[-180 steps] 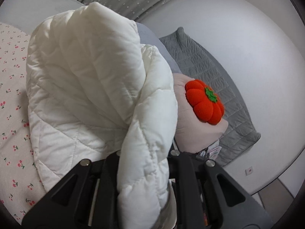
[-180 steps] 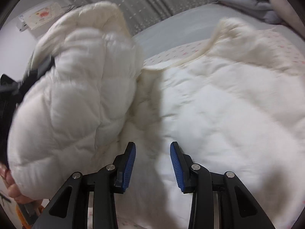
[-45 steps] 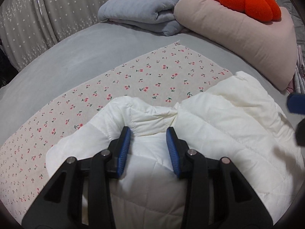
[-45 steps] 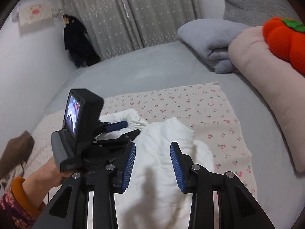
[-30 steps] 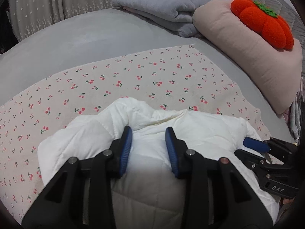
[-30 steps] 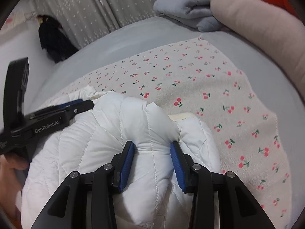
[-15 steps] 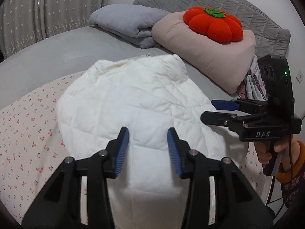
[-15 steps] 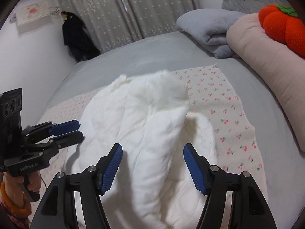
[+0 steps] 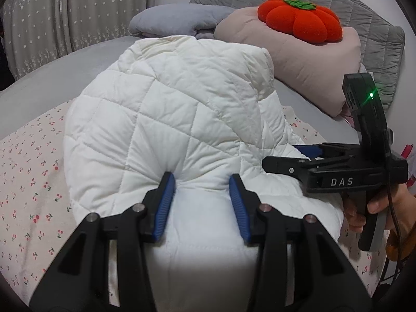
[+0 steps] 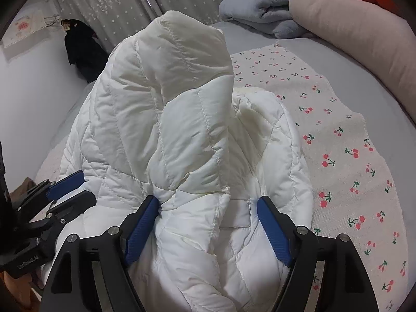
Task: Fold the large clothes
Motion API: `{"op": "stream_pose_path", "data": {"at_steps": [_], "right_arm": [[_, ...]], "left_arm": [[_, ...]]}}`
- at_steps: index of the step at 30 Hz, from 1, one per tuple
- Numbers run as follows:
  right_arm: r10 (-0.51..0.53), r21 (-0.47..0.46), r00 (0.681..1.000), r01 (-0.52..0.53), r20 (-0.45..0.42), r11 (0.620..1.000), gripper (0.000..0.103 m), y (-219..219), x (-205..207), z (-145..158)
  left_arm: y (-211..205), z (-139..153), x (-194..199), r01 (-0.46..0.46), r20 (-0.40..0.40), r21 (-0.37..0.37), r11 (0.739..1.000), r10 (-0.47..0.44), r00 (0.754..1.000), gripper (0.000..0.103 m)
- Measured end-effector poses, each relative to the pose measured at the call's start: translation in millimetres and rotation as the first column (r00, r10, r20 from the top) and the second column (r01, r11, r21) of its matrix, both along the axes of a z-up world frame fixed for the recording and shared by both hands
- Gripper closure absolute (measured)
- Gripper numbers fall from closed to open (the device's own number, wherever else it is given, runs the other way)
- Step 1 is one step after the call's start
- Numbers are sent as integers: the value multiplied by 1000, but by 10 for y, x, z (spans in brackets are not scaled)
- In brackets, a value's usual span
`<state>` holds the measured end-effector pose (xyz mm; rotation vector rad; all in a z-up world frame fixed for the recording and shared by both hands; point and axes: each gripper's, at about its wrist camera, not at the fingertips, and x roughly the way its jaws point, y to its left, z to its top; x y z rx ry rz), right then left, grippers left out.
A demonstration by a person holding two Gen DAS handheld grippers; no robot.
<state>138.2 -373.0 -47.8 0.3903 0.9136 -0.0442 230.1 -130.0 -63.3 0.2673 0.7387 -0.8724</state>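
A white quilted puffer jacket (image 9: 166, 119) lies bunched on a cherry-print sheet (image 9: 28, 171) on the bed. My left gripper (image 9: 202, 184) pinches a thick fold at the jacket's near edge between its blue pads. My right gripper (image 10: 208, 202) stands wide open with jacket padding (image 10: 176, 119) bulging up between its jaws. In the left wrist view the right gripper (image 9: 306, 153) reaches into the jacket's right side. In the right wrist view the left gripper (image 10: 67, 184) sits at the jacket's left edge.
A pink pillow (image 9: 306, 59) with a red pumpkin cushion (image 9: 299, 20) lies at the head of the bed, next to a folded grey blanket (image 9: 176, 20). Dotted grey curtains (image 9: 72, 13) hang behind. The cherry sheet (image 10: 343, 156) extends to the right.
Both grippers have moved in onto the jacket's near edge. The left gripper has closed on a fold. The jacket's far part has risen and bunched up compared with half a second ago.
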Motion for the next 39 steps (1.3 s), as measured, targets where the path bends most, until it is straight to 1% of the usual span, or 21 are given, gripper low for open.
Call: {"op": "stream_pose_path", "data": {"at_steps": [2,3,4,6,8,9,10,12,13,15,18,20,21,22,23,25,28,29,33,36,39], "right_arm": [[5,-1,1000,-5,0,1000,22,43,-90,137],[4,-3,1000,-4,0,1000,21,51,-121,205],[0,-5,1000,0,1,1000,18,53,-152,269],[-14,-10,1000,14,10,1000,11,42,-194,368],[-26,-33,1000,26,-14,999,8,43,-206,392],[-46,-59,998,44,-37,997,1,26,-203,369],[-61,-74,997,58,-46,996,0,17,-211,344],[-67,-31,995,65,-77,997,0,-36,-206,246],[-69,17,993,71,-94,997,0,-75,-191,174],[-61,155,990,80,-123,985,0,-185,-178,7],[-33,385,990,85,-139,919,0,-335,-167,-279],[-22,442,995,64,-99,895,0,-366,-178,-352],[-6,448,997,41,-78,893,1,-351,-174,-356],[10,463,998,17,-55,886,10,-335,-171,-360],[22,497,999,-2,-36,868,15,-328,-160,-386],[30,530,999,-18,-14,848,30,-276,-177,-394],[50,544,999,-47,10,838,47,-163,-209,-298],[65,535,998,-62,14,842,48,-97,-214,-239],[143,497,989,-136,24,857,51,340,-272,35],[219,477,976,-202,21,855,51,727,-344,207],[287,444,958,-253,-9,859,51,1126,-441,270]], "left_arm": [[60,108,-20,4,-6,-3,1000,-4,1000,56],[98,169,-14,3,-14,-10,1000,-3,1000,50],[138,222,-12,-2,-20,-20,1000,2,1000,37],[269,337,24,-34,-26,-52,998,32,999,19],[433,402,132,-85,-59,-70,994,81,995,16],[513,394,208,-110,-94,-74,991,103,990,15],[592,359,298,-144,-136,-76,987,132,982,14],[709,225,496,-196,-229,-60,979,177,957,12],[757,106,608,-212,-301,-47,976,189,935,11],[848,-111,767,-228,-453,-101,968,159,877,9],[957,-451,932,-279,-665,-235,931,56,745,9],[962,-662,972,-317,-737,-308,897,-14,676,9],[960,-737,972,-327,-751,-340,882,-45,659,12],[974,-785,957,-340,-756,-366,866,-64,651,19],[999,-807,937,-353,-756,-395,848,-81,650,24],[1070,-752,892,-354,-736,-430,831,-96,670,43],[1225,-538,768,-342,-698,-427,837,-65,713,49],[1301,-433,699,-335,-680,-422,842,-49,732,49],[1730,-93,393,-348,-638,-393,851,19,770,49],[2118,60,117,-370,-615,-355,858,84,784,49],[2538,32,-121,-406,-607,-306,861,152,780,46]]}}
